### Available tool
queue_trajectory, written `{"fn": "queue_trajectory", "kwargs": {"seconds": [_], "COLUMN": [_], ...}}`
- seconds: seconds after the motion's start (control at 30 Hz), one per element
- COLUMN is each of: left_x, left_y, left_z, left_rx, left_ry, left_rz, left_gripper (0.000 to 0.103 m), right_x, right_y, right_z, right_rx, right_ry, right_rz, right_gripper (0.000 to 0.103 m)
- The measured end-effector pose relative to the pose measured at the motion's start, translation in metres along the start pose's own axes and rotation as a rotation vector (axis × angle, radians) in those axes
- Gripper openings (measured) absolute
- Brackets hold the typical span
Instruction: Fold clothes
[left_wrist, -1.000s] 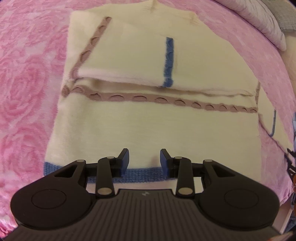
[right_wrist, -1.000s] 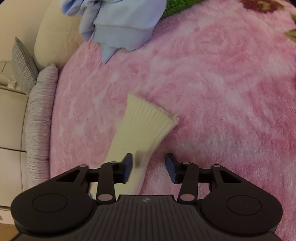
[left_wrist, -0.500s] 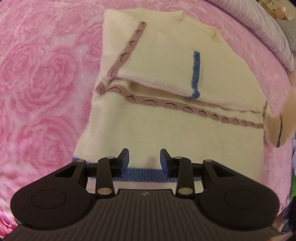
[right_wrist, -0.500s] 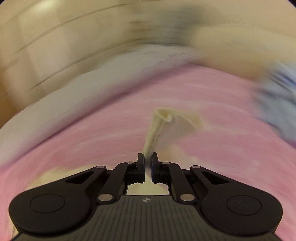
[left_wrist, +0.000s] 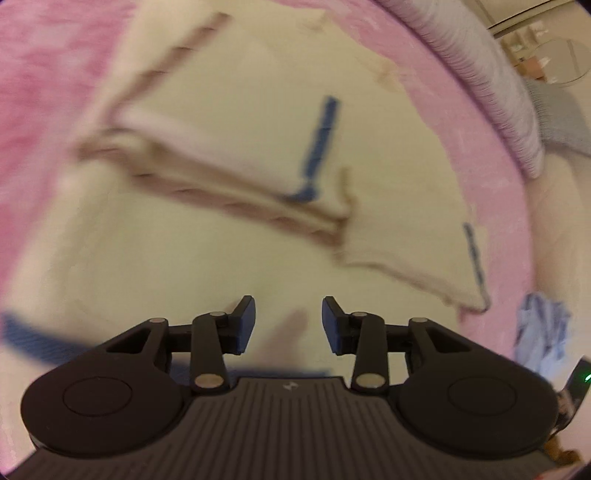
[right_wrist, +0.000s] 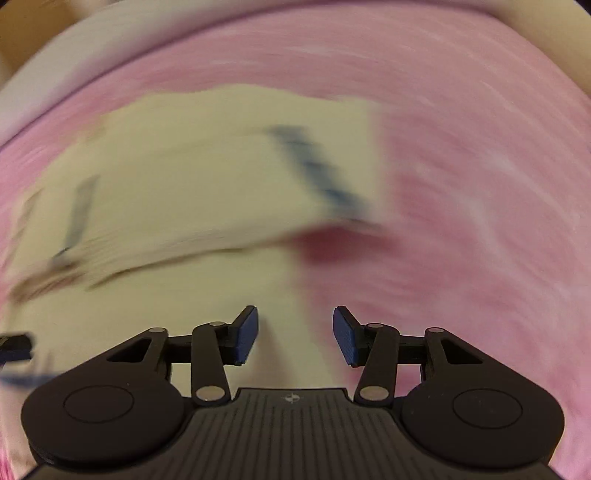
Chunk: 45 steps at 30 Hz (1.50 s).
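left wrist view gives me a blurred frame, but the main thing is plain: the cream sweater (left_wrist: 207, 266) lies spread on the pink blanket (left_wrist: 44, 122), and i take the sweater as my landmark. my left gripper (left_wrist: 288, 325) hangs over the sweater's near part with its jaws apart and nothing between them. the blue hem band (left_wrist: 33, 336) runs along the sweater's near edge, partly hidden under the gripper body. across the sweater's middle a brown trim line (left_wrist: 229, 206) runs at a slant, and a folded sleeve lies over the far part of the body, ending in a blue cuff (left_wrist: 314, 155). a second sleeve (left_wrist: 413, 254) lies folded across the sweater's right side, its own blue cuff (left_wrist: 474, 254) near the sweater's right edge. beyond the sweater's right edge, on the blanket, sits a light blue garment (left_wrist: 543, 332). past the sweater's far side runs a grey ribbed cushion (left_wrist: 491, 88).

from the right wrist view, more blurred, my right gripper (right_wrist: 295, 336) has its jaws apart and empty, hovering at the sweater's (right_wrist: 184, 192) near right edge, where cream cloth meets pink blanket (right_wrist: 461, 184). a folded sleeve with a blue cuff (right_wrist: 314, 170) lies on top of the sweater there.
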<state>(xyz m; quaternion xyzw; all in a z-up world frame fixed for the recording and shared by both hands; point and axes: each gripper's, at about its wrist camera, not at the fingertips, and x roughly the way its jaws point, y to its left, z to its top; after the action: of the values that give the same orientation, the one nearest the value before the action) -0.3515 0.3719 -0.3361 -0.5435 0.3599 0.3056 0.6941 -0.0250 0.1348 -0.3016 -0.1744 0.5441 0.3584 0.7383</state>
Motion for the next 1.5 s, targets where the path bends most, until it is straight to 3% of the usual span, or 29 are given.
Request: {"fn": "queue_trajectory", "kwargs": {"seconds": [0.13,0.27,0.3,0.33,0.37,0.47,0.6,0.7,0.83,0.93,1.03,1.13,1.3,1.4,1.5], "left_x": [0.031,0.05,0.053,0.052,0.048,0.014,-0.056,-0.09,-0.077,-0.052,-0.052,-0.051,-0.073,-0.086,-0.078], "left_y": [-0.014,-0.028,-0.035,-0.042,-0.046,-0.059,-0.063,-0.034,0.015,0.028,0.034,0.038,0.028,0.014,0.004], "left_z": [0.013,0.023,0.024,0.025,0.026,0.032,0.054,0.073,0.08,0.077,0.069,0.067,0.072,0.07,0.071], "left_rx": [-0.05,-0.064,-0.032,0.011,0.04,0.129,0.318,0.344,0.325,0.365,0.396,0.368,0.344,0.373,0.449], "left_ry": [-0.038,-0.067,-0.062,-0.059,-0.063,-0.137,-0.339,-0.407,-0.308,-0.243,-0.252,-0.226,-0.209,-0.227,-0.225], "left_rz": [-0.063,-0.086,-0.067,-0.048,-0.07,-0.113,-0.012,0.106,0.176,0.206,0.232,0.326,0.442,0.367,0.289], "left_gripper": [0.042,0.042,0.038,0.013,0.003,0.002,0.002,0.002,0.003,0.003,0.004,0.017,0.017,0.018,0.02], "right_x": [-0.002,-0.004,-0.001,0.001,0.002,0.003,0.002,0.003,0.008,0.016,0.022,0.025,0.021,0.006,-0.005], "right_y": [-0.071,-0.094,-0.094,-0.092,-0.09,-0.077,-0.06,-0.05,-0.034,-0.02,-0.006,0.008,0.043,0.072,0.1], "right_z": [0.013,0.014,0.016,0.016,0.015,0.009,0.012,0.021,0.029,0.031,0.032,0.034,0.047,0.056,0.06], "right_rx": [0.223,0.286,0.279,0.271,0.263,0.249,0.224,0.208,0.187,0.162,0.126,0.086,0.042,0.001,-0.041], "right_ry": [0.0,-0.002,0.001,0.004,0.008,0.021,0.017,-0.003,-0.012,0.0,0.012,0.028,0.118,0.099,0.067], "right_rz": [-0.058,-0.074,-0.079,-0.081,-0.081,-0.078,-0.065,-0.05,-0.036,-0.035,-0.052,-0.074,-0.145,-0.136,-0.136], "right_gripper": [0.051,0.054,0.054,0.055,0.055,0.055,0.055,0.055,0.055,0.055,0.055,0.055,0.055,0.063,0.063]}}
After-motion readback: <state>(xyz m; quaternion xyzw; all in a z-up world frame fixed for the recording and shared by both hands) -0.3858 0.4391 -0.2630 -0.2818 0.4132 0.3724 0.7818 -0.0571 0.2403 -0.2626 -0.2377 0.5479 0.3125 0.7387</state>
